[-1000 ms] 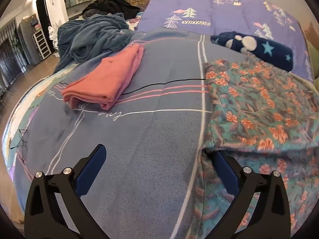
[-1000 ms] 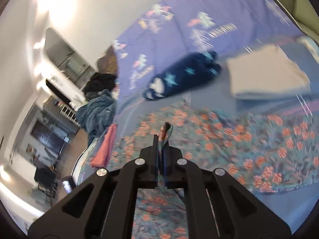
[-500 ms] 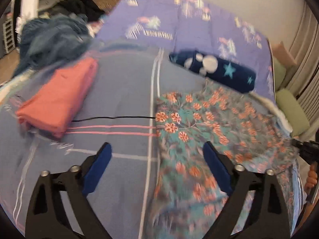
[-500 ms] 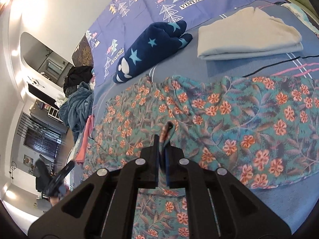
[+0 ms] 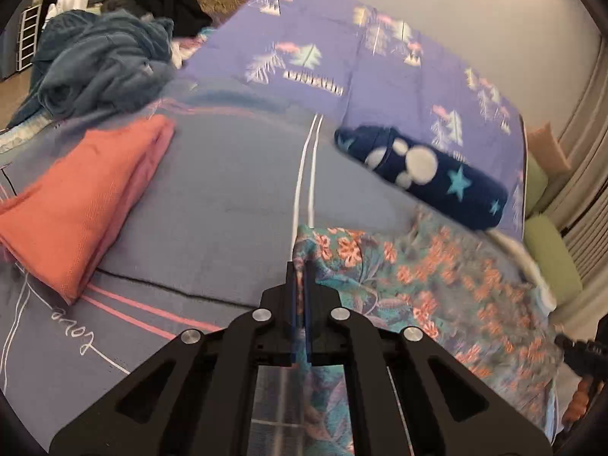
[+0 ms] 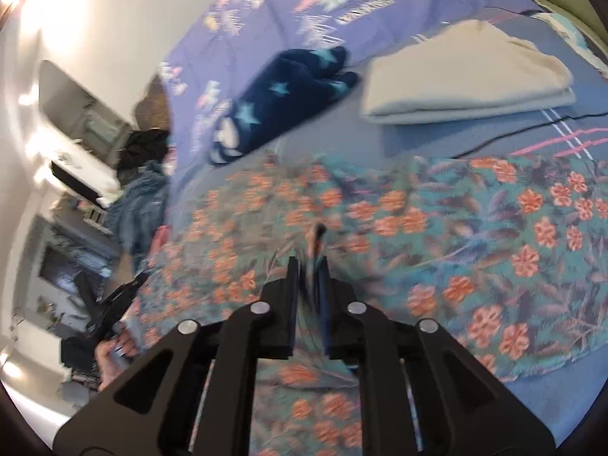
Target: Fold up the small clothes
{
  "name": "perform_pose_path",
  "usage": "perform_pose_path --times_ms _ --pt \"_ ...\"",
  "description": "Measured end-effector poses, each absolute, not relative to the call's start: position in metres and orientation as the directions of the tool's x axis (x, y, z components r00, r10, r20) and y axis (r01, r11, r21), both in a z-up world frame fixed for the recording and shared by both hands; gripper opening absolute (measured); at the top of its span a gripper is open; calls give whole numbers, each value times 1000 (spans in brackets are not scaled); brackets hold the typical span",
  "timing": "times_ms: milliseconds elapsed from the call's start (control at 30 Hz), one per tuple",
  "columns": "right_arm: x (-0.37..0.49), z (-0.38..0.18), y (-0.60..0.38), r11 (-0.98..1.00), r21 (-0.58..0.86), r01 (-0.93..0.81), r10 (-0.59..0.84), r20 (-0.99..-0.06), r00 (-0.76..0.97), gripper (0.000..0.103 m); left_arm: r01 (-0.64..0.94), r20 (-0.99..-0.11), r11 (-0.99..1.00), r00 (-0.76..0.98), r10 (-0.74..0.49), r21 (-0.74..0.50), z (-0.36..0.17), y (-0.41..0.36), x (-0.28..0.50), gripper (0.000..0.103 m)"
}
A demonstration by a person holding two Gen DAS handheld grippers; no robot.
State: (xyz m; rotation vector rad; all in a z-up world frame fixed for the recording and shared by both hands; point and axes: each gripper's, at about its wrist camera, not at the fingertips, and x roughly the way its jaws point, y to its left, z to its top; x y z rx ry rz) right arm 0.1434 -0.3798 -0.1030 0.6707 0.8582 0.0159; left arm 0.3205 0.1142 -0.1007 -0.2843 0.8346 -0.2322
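While floral garment (image 5: 437, 288) lies spread on bed (image 5: 228, 205), fold unfinished. Left gripper (image 5: 300, 281) clamped on its edge; right gripper (image 6: 309, 262) jaws opening, fabric fold between them. Coral garment (image 5: 76, 201), beige garment (image 6: 467, 76) already folded.

The bed (image 5: 228, 205), under a blue-grey cover with pink and white stripes, fills the room's middle. Behind it rises a plain pale wall (image 5: 437, 7). Beside the bed's right edge hang beige curtains (image 5: 587, 174) with green cushions (image 5: 551, 254) below. Beyond its left side stand a white shelf rack (image 5: 26, 34) and wood floor (image 5: 17, 93). Bright lamps glare on the wall (image 6: 49, 26).
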Motion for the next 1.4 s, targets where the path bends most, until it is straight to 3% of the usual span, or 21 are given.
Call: perform_pose_path --times_ms 67,133,167,200,300,500,600,633,667,700,767,833,933,1000,1067,1167,1267,1333,1400 --pt "149 -116 -386 807 503 310 213 -737 641 12 83 -723 947 627 -292 -311 -108 110 324 5" --pt "146 -127 -394 769 541 340 239 -737 633 13 54 -733 956 631 -256 -287 -106 111 326 11" --pt "142 -128 -396 757 559 339 252 -728 638 15 41 -722 958 648 -241 -283 -102 114 322 19" --pt "137 -126 -397 755 565 332 255 -721 645 20 35 -710 959 665 -233 -283 -97 119 317 29" --pt "123 -116 -395 784 548 291 249 -707 662 40 59 -668 956 703 -243 -287 -79 124 301 41" --pt "115 -111 -382 779 592 207 350 -685 639 54 187 -665 947 676 -317 -260 -73 103 269 43" --pt "119 -117 -354 850 504 157 347 -758 552 61 212 -717 950 622 -313 -231 -95 87 269 43" --pt "121 -121 -344 883 447 145 313 -790 527 56 207 -748 956 596 -292 -208 -106 82 273 43" --pt "121 -121 -340 904 399 154 266 -806 528 23 202 -762 960 585 -279 -196 -112 80 276 44" --pt "120 -119 -338 918 360 165 227 -819 526 8 200 -758 961 592 -275 -192 -112 80 276 45" --pt "110 -104 -344 878 450 167 281 -764 581 7 183 -767 969 593 -244 -167 -110 80 278 46" --pt "94 -81 -349 894 407 186 208 -746 633 7 180 -766 973 602 -225 -144 -111 79 277 48" --pt "91 -93 -357 911 292 292 97 -838 537 11 167 -767 977 608 -208 -132 -111 80 276 54" --pt "88 -119 -364 891 292 348 110 -883 457 9 110 -781 987 603 -161 -118 -114 86 279 79" --pt "80 -110 -368 880 325 347 118 -856 504 9 85 -783 982 594 -186 -168 -115 95 280 81" --pt "77 -91 -368 886 350 302 126 -811 571 21 56 -773 979 605 -190 -197 -112 104 275 81" --pt "99 -85 -356 913 333 235 148 -809 569 39 90 -718 968 655 -235 -235 -94 107 258 80" --pt "111 -95 -365 896 369 247 181 -811 556 59 111 -692 966 679 -247 -235 -84 104 249 81" --pt "132 -108 -375 863 415 287 211 -813 542 62 152 -666 966 702 -254 -207 -78 98 239 81"
